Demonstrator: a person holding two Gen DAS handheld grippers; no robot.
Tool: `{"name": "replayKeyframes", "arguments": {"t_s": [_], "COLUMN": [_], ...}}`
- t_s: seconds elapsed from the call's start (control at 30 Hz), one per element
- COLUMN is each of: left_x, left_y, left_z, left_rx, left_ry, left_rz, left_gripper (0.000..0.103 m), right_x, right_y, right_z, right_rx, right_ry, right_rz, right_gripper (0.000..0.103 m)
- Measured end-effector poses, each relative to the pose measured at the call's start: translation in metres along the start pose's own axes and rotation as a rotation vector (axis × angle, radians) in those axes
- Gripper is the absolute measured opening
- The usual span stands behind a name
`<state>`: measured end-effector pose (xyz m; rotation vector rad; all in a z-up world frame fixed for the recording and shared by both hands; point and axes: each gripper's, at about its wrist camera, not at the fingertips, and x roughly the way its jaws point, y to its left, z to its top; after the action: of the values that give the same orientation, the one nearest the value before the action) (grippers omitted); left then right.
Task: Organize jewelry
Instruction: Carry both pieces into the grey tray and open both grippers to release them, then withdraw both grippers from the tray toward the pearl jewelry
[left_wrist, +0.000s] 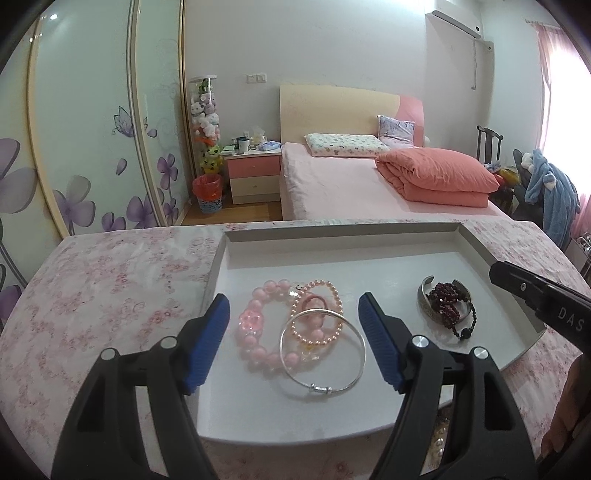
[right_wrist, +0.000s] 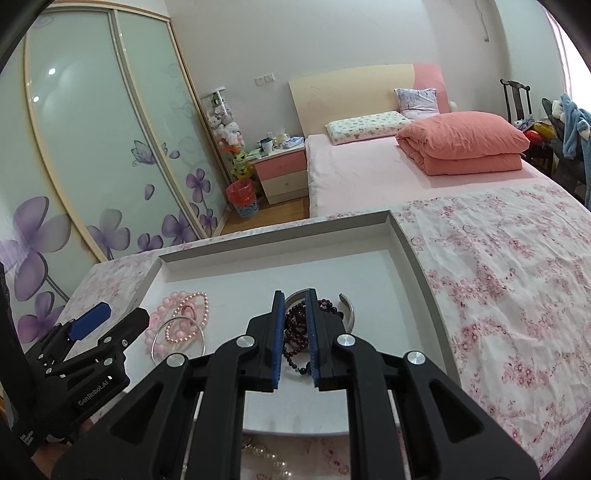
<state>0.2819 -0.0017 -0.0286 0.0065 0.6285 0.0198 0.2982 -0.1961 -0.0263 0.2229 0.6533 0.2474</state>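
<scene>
A white tray (left_wrist: 332, 233) lies on the flowered cloth. At its left lie a big pink bead bracelet (left_wrist: 255, 325), a small pink pearl bracelet (left_wrist: 318, 314) and a silver bangle (left_wrist: 323, 356), all overlapping. My left gripper (left_wrist: 291, 301) stands open just above them, one finger on each side of the pile, touching nothing. At the tray's right a silver cuff (left_wrist: 424, 308) holds a dark red bead bracelet (left_wrist: 445, 301). My right gripper (right_wrist: 295, 295) hovers shut over those dark beads (right_wrist: 295, 325), with nothing gripped. Its tip (left_wrist: 496, 273) shows at the right of the left wrist view.
A strand of clear pearls (right_wrist: 266, 458) lies on the cloth by the tray's near edge. The flowered cloth (right_wrist: 498, 277) spreads wide to the tray's right. Beyond stand a pink bed (left_wrist: 332, 184), a nightstand (left_wrist: 253, 177) and a sliding wardrobe (left_wrist: 92, 129).
</scene>
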Motion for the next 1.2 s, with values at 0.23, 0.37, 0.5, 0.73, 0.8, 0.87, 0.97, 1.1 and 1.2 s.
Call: {"name": "replayKeyframes", "arguments": {"t_s": [0.23, 0.37, 0.5, 0.73, 0.8, 0.87, 0.97, 1.1, 1.2], "left_x": [-0.022, -0.038, -0.052, -0.07, -0.072, -0.072, -0.072, -0.072, -0.071], "left_y": [0.007, 0.013, 0.019, 0.023, 0.024, 0.021, 0.02, 0.016, 0.013], "left_z": [-0.008, -0.018, -0.033, -0.056, -0.062, -0.065, -0.071, -0.075, -0.077], "left_rx": [-0.008, -0.009, -0.003, 0.002, 0.005, 0.011, 0.022, 0.041, 0.058], "left_ry": [-0.01, -0.009, 0.006, 0.036, 0.052, 0.063, 0.074, 0.083, 0.088], "left_rz": [-0.003, -0.008, -0.017, -0.027, -0.034, -0.038, -0.043, -0.05, -0.057], "left_gripper": [0.071, 0.071, 0.071, 0.074, 0.074, 0.074, 0.074, 0.074, 0.074], "right_x": [-0.014, -0.024, -0.033, -0.041, -0.04, -0.039, -0.04, -0.035, -0.029], "right_y": [0.005, 0.005, 0.004, 0.002, 0.001, 0.0, 0.002, 0.007, 0.008], "right_z": [-0.01, -0.02, -0.035, -0.07, -0.077, -0.083, -0.085, -0.088, -0.092], "right_rx": [-0.021, -0.036, -0.052, -0.098, -0.102, -0.1, -0.113, -0.142, -0.167], "right_ry": [0.007, 0.028, 0.064, 0.17, 0.193, 0.21, 0.211, 0.23, 0.26], "right_rz": [0.005, 0.007, 0.013, 0.003, -0.002, -0.004, -0.009, -0.022, -0.042], "right_gripper": [0.013, 0.013, 0.013, 0.013, 0.015, 0.027, 0.033, 0.033, 0.033]}}
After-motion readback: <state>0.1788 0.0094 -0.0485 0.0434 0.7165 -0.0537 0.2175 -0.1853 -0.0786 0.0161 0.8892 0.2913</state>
